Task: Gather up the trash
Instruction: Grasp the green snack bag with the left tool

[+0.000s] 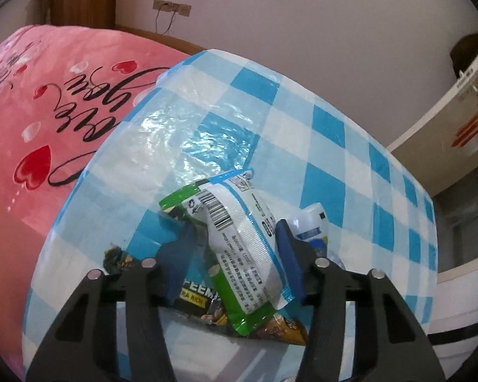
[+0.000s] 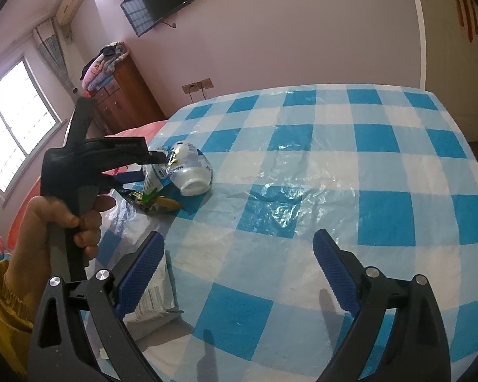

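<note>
My left gripper (image 1: 235, 226) is shut on a bunch of snack wrappers: a white one with a barcode (image 1: 245, 242) lies over a green one (image 1: 235, 305) and a dark yellow-lettered one (image 1: 194, 296). Both blue pads press against the bunch, which rests on the blue checked tablecloth (image 1: 334, 159). A crushed white plastic bottle (image 1: 312, 226) lies just right of the pads. The right wrist view shows the same left gripper (image 2: 146, 172), held by a hand (image 2: 63, 219), beside the bottle (image 2: 191, 172). My right gripper (image 2: 237, 235) hangs open over the cloth. A grey-white packet (image 2: 153, 299) lies under its left finger.
A pink blanket with red hearts (image 1: 47, 111) lies past the table's left edge. A cardboard box (image 1: 446, 121) stands at the right. A wooden cabinet (image 2: 124, 95) stands against the far wall, near a window (image 2: 12, 130). The checked cloth (image 2: 366, 175) stretches away to the right.
</note>
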`<state>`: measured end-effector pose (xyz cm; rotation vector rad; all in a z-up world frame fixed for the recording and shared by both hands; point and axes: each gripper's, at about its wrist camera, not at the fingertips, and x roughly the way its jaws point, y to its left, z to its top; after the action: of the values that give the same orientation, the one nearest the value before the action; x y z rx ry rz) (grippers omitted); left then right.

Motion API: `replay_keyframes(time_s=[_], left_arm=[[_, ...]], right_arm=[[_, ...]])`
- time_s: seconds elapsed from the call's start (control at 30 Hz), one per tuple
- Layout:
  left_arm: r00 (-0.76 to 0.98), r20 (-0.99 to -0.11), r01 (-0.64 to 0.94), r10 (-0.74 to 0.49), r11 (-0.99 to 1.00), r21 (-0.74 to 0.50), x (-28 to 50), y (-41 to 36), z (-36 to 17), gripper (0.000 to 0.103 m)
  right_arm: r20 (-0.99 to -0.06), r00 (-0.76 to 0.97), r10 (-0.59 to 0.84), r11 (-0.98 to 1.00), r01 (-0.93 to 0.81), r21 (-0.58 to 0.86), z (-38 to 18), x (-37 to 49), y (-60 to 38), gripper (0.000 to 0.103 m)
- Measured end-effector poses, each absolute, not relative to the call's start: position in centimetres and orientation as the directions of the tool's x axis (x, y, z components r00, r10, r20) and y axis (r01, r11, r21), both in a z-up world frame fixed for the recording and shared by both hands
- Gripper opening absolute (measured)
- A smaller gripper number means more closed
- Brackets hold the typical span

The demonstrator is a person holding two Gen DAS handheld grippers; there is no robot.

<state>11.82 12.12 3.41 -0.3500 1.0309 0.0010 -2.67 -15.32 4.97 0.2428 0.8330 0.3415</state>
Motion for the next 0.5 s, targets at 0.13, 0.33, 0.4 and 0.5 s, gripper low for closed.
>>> replay_keyframes(time_s=[0.13, 0.33, 0.4, 0.5], left_arm=[[0.513, -0.839, -0.11, -0.181, 0.956, -0.274, 11.3, 10.9, 3.4, 0.045], [0.479, -0.835, 0.045, -0.271, 0.957, -0.285, 9.5, 7.4, 3.6, 0.042], [0.455, -0.836, 0.105, -0.307, 0.951, -0.292, 8.8, 6.2, 3.6, 0.042], [0.425, -0.832, 0.168, -0.357, 0.934, -0.314, 7.9, 5.3, 3.7, 0.042]], right_arm=[[-0.679, 0.628, 0.381, 0.92, -0.187, 0.344, 4.9, -2.6, -15.8, 0.093], [-0.675, 0.632, 0.38, 0.918, -0.168, 0.359, 5.0, -2.4, -16.4, 0.093], [-0.681, 0.63, 0.373, 0.922, -0.172, 0.346, 5.0, -2.3, -16.3, 0.093], [-0.701, 0.628, 0.339, 0.937, -0.161, 0.309, 4.9, -1.8, -16.3, 0.093]])
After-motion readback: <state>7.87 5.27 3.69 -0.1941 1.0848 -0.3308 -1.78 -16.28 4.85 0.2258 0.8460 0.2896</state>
